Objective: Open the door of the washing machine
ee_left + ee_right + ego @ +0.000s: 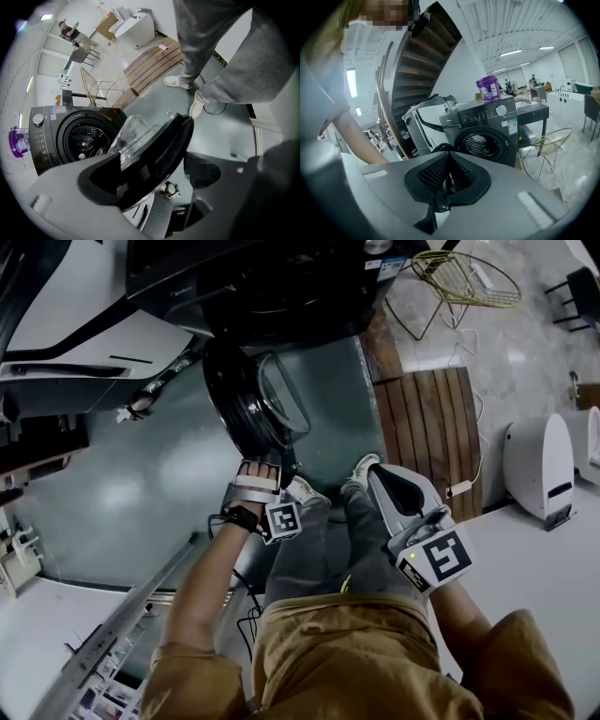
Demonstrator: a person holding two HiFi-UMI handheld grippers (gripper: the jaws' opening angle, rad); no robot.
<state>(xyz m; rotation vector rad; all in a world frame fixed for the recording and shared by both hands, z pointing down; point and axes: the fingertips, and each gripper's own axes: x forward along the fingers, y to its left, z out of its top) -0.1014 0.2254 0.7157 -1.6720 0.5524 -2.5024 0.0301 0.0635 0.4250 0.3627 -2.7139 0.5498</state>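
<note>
The washing machine [281, 287] has its round door [248, 395] standing wide open, swung well away from the dark drum mouth [480, 145]. The door's free edge sits right at the tips of the left gripper [258, 470]. From that gripper's own view, the jaws are spread wide with the door's black rim and clear glass bowl [159, 145] lying in the gap between them. The rim is close against the left-hand pad and apart from the right-hand one, and I cannot tell whether it actually touches. It does not look clamped.

The right gripper [375, 474] hangs off to the side of the left one, over the person's legs. Its jaws are pressed together on nothing, and the machine sits well ahead of its tips with a purple bottle [488, 88] on top.

To my eye the opening itself is done and the step in hand is letting go cleanly. The left gripper should stay spread and draw straight back along the line of its jaws, so that neither pad catches the rim and drags the door back towards shut. The person's shoes [305, 491] are just behind the gripper, so the way back is tight. The right gripper is best held where it is, clear of the door.
</note>
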